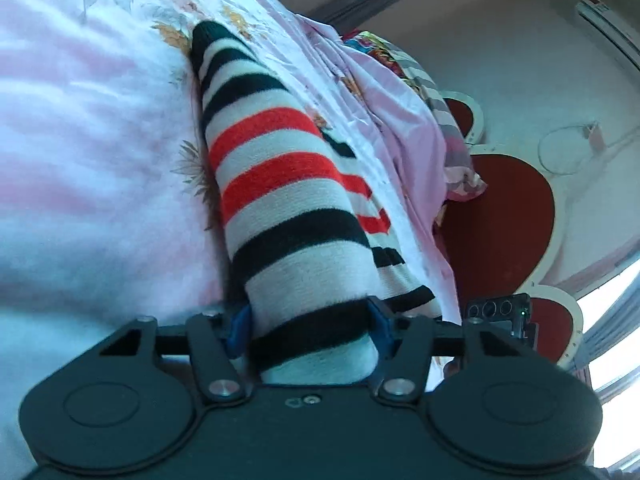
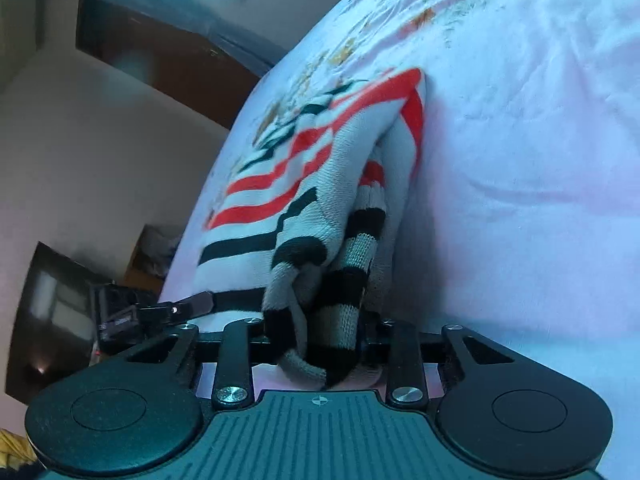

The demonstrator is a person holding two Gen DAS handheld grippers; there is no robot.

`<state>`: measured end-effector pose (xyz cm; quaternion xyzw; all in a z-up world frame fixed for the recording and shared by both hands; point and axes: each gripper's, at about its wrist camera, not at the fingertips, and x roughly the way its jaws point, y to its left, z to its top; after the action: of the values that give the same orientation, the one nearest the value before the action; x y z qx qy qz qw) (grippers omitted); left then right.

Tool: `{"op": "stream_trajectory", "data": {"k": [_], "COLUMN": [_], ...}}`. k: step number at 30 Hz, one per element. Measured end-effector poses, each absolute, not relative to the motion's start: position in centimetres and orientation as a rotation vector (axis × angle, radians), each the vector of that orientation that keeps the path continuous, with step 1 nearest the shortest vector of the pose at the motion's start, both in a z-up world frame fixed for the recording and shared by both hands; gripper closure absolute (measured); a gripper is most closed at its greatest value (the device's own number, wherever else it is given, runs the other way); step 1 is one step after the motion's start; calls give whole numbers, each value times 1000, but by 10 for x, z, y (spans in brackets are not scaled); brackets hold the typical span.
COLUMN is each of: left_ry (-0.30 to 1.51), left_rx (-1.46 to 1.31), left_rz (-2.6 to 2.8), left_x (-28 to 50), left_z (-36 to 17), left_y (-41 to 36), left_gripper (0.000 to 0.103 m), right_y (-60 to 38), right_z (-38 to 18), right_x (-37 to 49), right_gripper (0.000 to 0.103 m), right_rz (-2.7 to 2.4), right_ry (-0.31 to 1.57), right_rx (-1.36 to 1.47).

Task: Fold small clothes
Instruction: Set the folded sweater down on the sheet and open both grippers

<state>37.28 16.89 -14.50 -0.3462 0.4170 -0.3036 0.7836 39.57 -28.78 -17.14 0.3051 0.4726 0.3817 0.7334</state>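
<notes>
A small knitted sweater with black, white and red stripes [image 1: 280, 184] lies on a pale pink floral bedsheet [image 1: 80, 120]. My left gripper [image 1: 310, 328] is shut on one edge of the sweater, and the fabric runs away from its blue fingers [image 1: 240, 328] in a folded ridge. My right gripper [image 2: 320, 340] is shut on a bunched black-and-white striped part of the same sweater [image 2: 320, 184], which drapes back over the bed [image 2: 520, 160]. The other gripper [image 2: 132, 312] shows at the left of the right wrist view, and at the right edge of the left wrist view [image 1: 500, 312].
A crumpled lilac cloth and colourful bedding [image 1: 380, 92] lie past the sweater. A red and white heart-shaped headboard [image 1: 508, 216] stands behind. In the right wrist view, a dark doorway [image 2: 160, 60] and dark furniture [image 2: 52, 308] lie beyond the bed's edge.
</notes>
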Motion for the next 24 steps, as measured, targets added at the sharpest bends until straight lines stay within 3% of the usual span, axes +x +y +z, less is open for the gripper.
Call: {"op": "stream_trajectory", "data": {"k": [3,5,6,7,8,9,10,13,19,24], "left_ry": [952,921,906,888,862,826,788,690,476,449], "left_rx": [-684,-621,-583,-501,-401,-292,-199,-115,-31,-9], "left_rz": [-631,-577,-530,-462,-381,-294,-242,-189,-36,-35], "left_x": [362,350,341,328,313,294,273,215,101,59], "left_z": [-149,-141,-134,-121,-106,-91,-77,-40,17,36], "left_y": [167,161,157,151,143,133,123,97,61,47], "left_gripper": [46,41,29,14,8,1,1,1,1,1], "right_y": [-290,-302,-307,-312,-317,-320,-311,-304,-258,-242], "right_z": [-180,-182,-178,-172,-160,-143,-123,-76,-22,-10], "right_x": [380,369,365,357,344,325,305,239,116,65], "right_gripper": [71,59,55,42,31,14,8,0,0,0], "right_rz": [779,735,715,679,642,594,567,528,346,286], "right_ry": [1096,1070,1057,1037,999,937,871,710,498,486], "right_rx": [655,707,709,699,666,593,520,353,187,176]}}
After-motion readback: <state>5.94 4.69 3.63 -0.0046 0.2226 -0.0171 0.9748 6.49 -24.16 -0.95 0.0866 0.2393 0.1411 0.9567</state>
